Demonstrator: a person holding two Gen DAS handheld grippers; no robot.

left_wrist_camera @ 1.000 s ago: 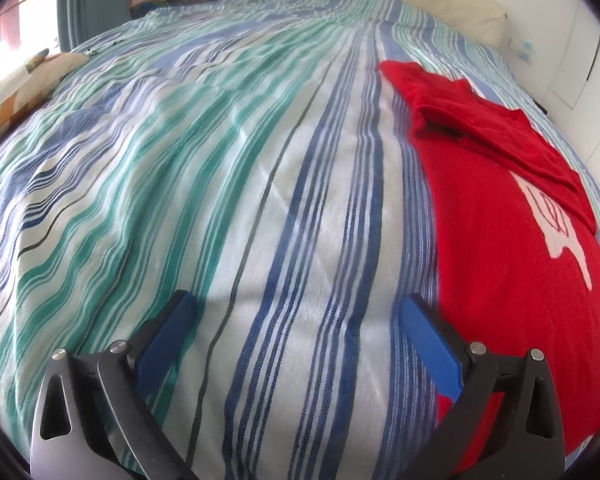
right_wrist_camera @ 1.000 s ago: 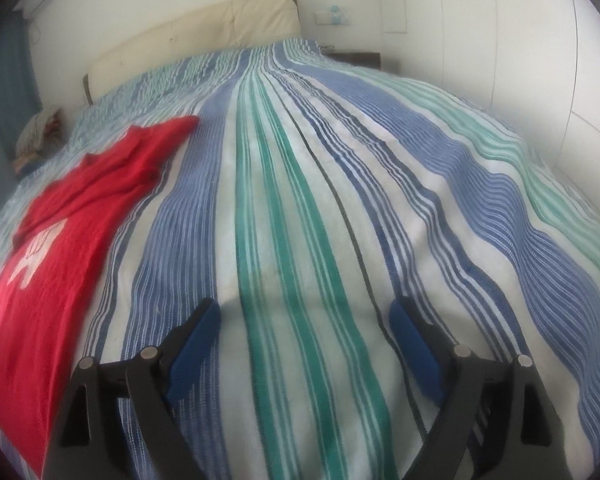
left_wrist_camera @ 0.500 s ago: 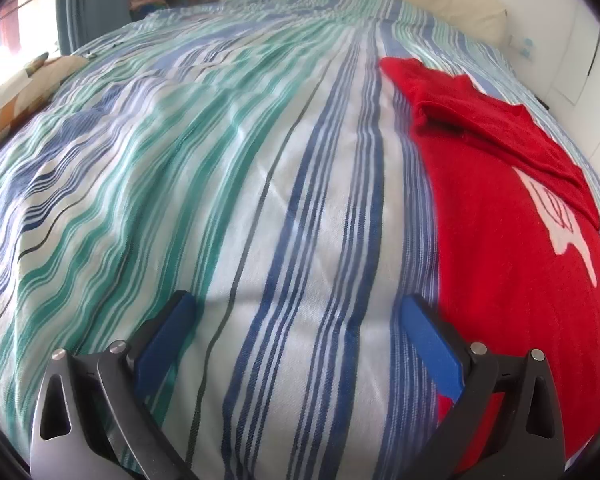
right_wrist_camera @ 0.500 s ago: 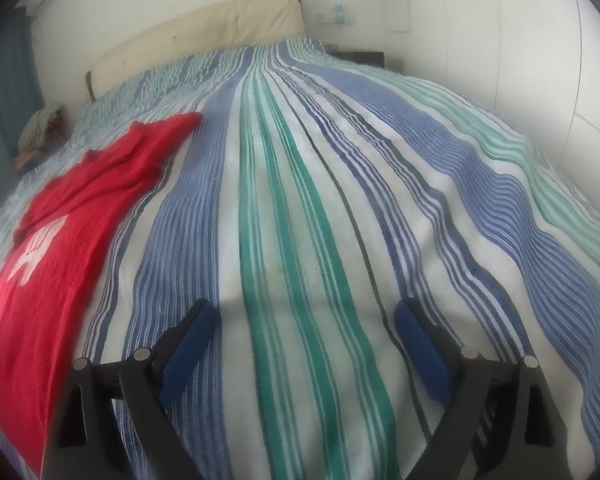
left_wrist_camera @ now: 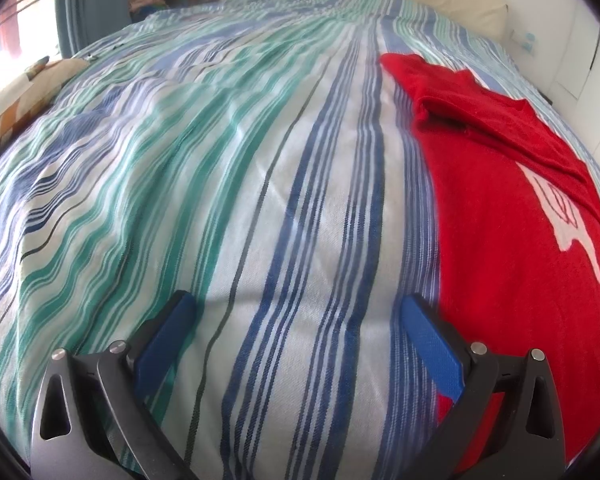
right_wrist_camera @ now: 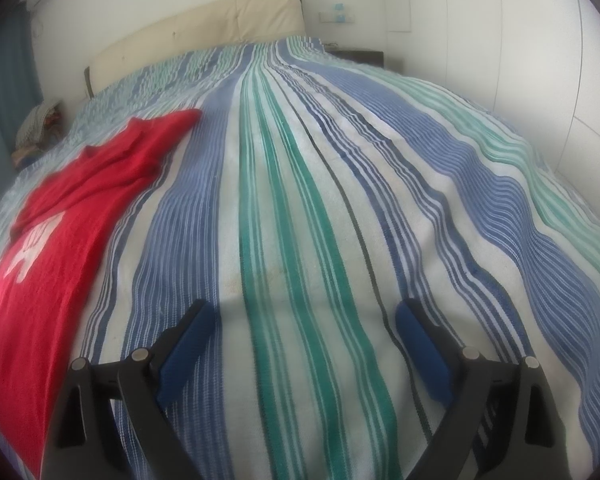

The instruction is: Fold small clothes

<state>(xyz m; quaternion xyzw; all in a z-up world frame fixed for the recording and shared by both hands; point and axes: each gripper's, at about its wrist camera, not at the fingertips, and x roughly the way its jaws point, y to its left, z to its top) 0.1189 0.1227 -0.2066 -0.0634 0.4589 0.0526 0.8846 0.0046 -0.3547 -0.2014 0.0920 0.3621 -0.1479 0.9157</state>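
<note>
My left gripper [left_wrist_camera: 296, 312] and right gripper [right_wrist_camera: 304, 316] both gape wide, holding nothing, over the striped bedspread [left_wrist_camera: 220, 160]. The red shirt [left_wrist_camera: 500, 240] lies flat between them, its near edge just beside my left gripper.

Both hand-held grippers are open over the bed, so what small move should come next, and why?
Probably bring the left hand-held gripper rightward to the near edge of the red shirt. It lies long and narrow on the striped bedspread, neither gripper holds anything, and that edge sits just beside the left one's right finger.

No readable text, white print on red garment [left_wrist_camera: 500, 240] too blurred to make out
</note>
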